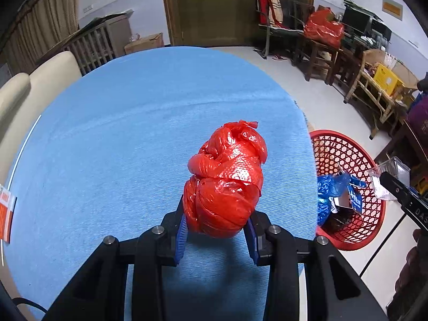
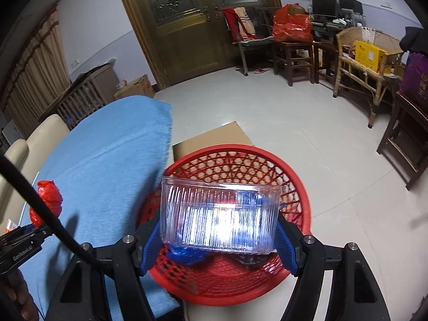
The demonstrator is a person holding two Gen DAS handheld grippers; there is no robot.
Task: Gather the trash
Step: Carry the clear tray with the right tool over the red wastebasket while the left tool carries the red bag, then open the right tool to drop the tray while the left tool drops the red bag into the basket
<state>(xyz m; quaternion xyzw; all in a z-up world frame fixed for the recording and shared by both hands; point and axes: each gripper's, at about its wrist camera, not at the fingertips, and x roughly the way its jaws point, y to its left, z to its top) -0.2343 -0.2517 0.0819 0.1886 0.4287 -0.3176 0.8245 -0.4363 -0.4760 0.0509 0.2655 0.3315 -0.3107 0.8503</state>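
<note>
Above red basket (image 2: 294,187) your right gripper (image 2: 219,230) jaws hold clear plastic box (image 2: 219,214). Left gripper (image 1: 218,227) jaws squeeze red bag (image 1: 227,182) over blue bench (image 1: 120,133). "DAS" on right gripper.

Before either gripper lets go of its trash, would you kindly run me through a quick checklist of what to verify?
1. Right gripper clamped on the clear plastic container: ok.
2. Container over the red basket: ok.
3. Left gripper clamped on the red plastic bag: ok.
4. Bag over the basket: not ok, it hangs over the blue tablecloth.
5. Room left in the basket: ok, only blue plastic and scraps inside.
6. Container empty: cannot tell, glare.
</note>
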